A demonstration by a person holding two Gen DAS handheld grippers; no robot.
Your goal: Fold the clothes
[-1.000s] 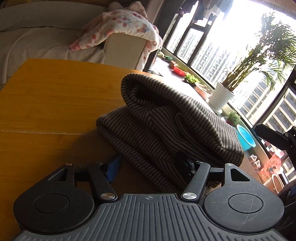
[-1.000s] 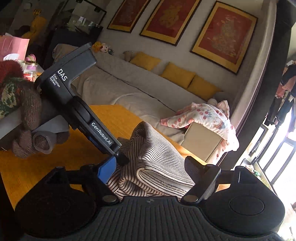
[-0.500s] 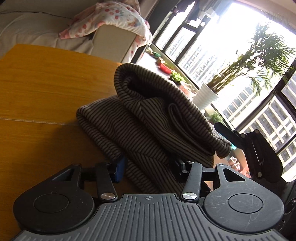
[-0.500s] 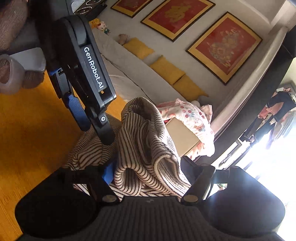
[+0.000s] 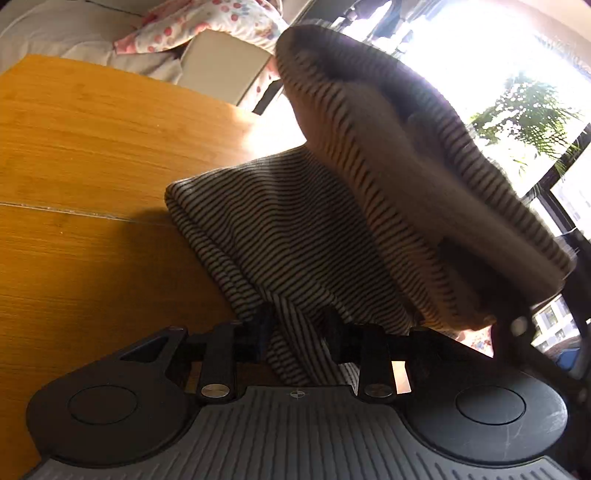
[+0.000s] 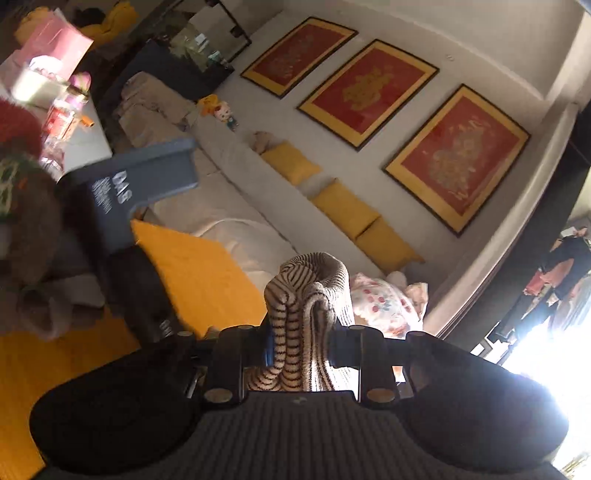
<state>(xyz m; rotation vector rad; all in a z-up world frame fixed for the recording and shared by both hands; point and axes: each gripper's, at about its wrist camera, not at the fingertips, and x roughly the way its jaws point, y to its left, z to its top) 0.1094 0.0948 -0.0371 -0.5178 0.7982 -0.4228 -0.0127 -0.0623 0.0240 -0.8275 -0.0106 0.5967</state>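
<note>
A beige sweater with thin dark stripes (image 5: 295, 236) lies bunched on the yellow wooden table (image 5: 92, 147). In the left wrist view my left gripper (image 5: 297, 328) has its jaws closing on the near edge of the sweater, with the fabric pinched between the pads. In the right wrist view my right gripper (image 6: 301, 343) also has its jaws closing, squeezing a thick fold of the striped sweater (image 6: 310, 295) that stands up out of them. The right side of the sweater is lifted off the table. The left gripper's grey body (image 6: 125, 192) shows at the left of the right wrist view.
A grey sofa (image 6: 258, 192) with yellow cushions (image 6: 343, 210) runs behind the table, a floral cloth (image 5: 207, 22) draped on its end. Knitted clothes (image 6: 29, 229) are piled at the table's left. A bright window with a potted plant (image 5: 528, 110) is on the right.
Both grippers have narrowed onto the sweater. The right gripper has rolled and its fold now stands up from the jaws; the sweater's right side has risen off the table.
</note>
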